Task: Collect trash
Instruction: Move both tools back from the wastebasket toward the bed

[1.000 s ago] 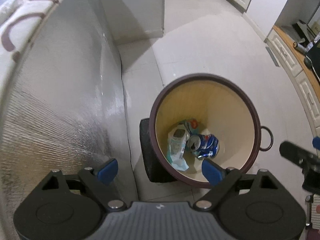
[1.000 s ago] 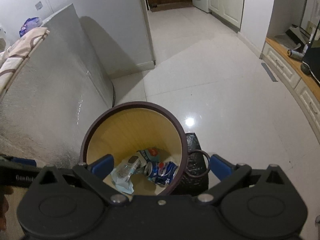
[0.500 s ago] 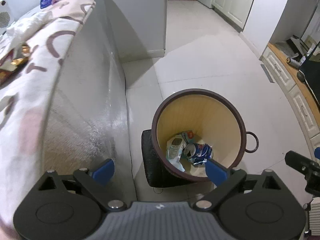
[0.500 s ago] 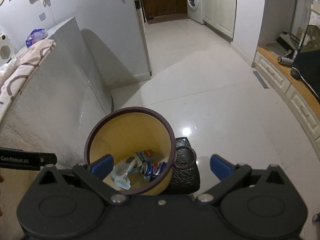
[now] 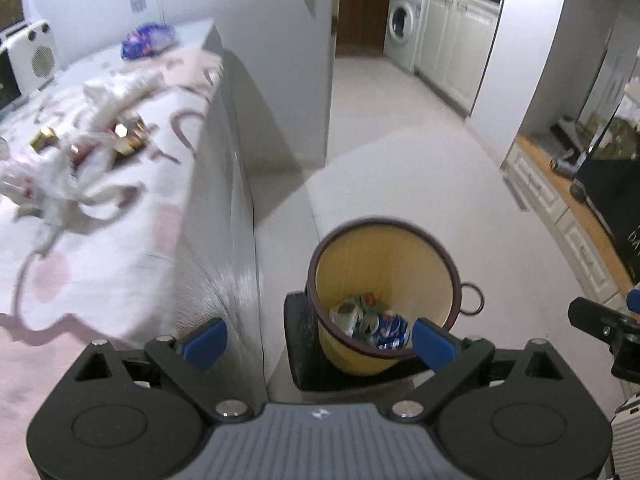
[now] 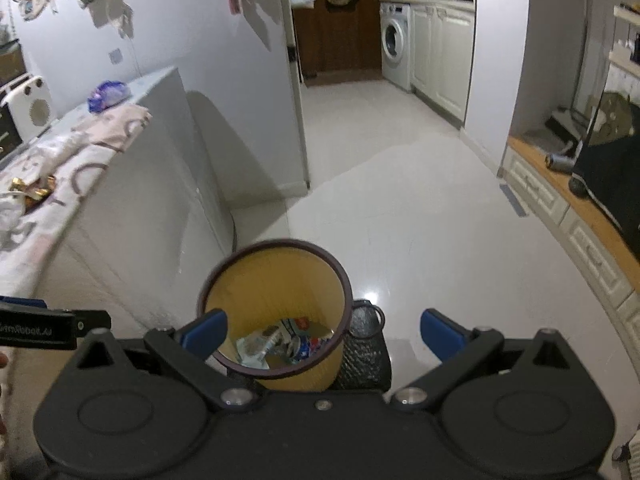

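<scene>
Quick status from my end: both grippers are empty. My left gripper [image 5: 318, 338] has its jaws spread wide after just opening a touch more, nothing between them. The right gripper [image 6: 322, 332] is gaping wide too, holding nothing.

The bin [image 5: 384, 296] sits on the floor just beside the corner of the cloth-covered table [image 5: 132, 208], and it already has stuff in the bottom: a crushed blue can [image 5: 390, 330] and a whitish wrapper [image 5: 347, 316] next to it. So part of the job looks done.

What's left, as far as I can judge: crumpled white paper or tissue [image 5: 108, 100] and some gold foil bits [image 5: 128, 138] lie on the table towards its far edge, plus a purple bag [image 5: 148, 40] near the far corner. Not sure that last one counts as trash.

Writing: the can's logo is too blurry to name. The only lettering is on the left gripper's side in the right view, and I can't read it.
</scene>
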`<state>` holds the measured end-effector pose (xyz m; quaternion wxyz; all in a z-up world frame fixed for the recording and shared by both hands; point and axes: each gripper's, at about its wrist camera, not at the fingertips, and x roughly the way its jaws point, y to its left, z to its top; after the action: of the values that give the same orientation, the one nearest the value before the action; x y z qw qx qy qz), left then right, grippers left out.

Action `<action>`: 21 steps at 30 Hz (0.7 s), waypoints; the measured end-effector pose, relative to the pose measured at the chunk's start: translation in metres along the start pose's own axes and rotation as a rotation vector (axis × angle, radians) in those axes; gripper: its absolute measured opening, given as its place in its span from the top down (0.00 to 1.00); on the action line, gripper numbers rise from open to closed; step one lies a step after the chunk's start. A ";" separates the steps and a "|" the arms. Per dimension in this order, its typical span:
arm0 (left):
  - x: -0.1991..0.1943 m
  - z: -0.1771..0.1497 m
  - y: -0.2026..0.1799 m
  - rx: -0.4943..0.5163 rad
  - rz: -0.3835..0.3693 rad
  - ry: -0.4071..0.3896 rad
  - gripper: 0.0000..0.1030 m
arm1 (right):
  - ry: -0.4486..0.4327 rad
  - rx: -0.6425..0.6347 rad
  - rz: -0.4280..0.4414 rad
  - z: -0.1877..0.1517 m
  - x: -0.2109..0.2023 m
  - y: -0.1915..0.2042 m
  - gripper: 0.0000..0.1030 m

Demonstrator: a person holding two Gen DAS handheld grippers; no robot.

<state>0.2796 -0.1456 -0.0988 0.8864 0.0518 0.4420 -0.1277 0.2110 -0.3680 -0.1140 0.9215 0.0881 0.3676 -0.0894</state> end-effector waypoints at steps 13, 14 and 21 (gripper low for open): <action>-0.119 -0.018 0.037 -0.027 0.034 -0.288 0.00 | -0.237 -0.034 0.064 0.002 -0.102 0.034 0.00; -0.125 -0.019 0.042 -0.036 0.036 -0.303 0.00 | -0.254 -0.041 0.068 0.002 -0.107 0.039 0.00; -0.162 -0.033 0.081 -0.077 0.076 -0.387 0.00 | -0.345 -0.053 0.126 0.003 -0.128 0.067 0.00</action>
<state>0.1829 -0.0315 0.0081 0.9603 0.0091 0.2655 -0.0848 0.1373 -0.2911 -0.0168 0.9766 0.0699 0.2003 -0.0356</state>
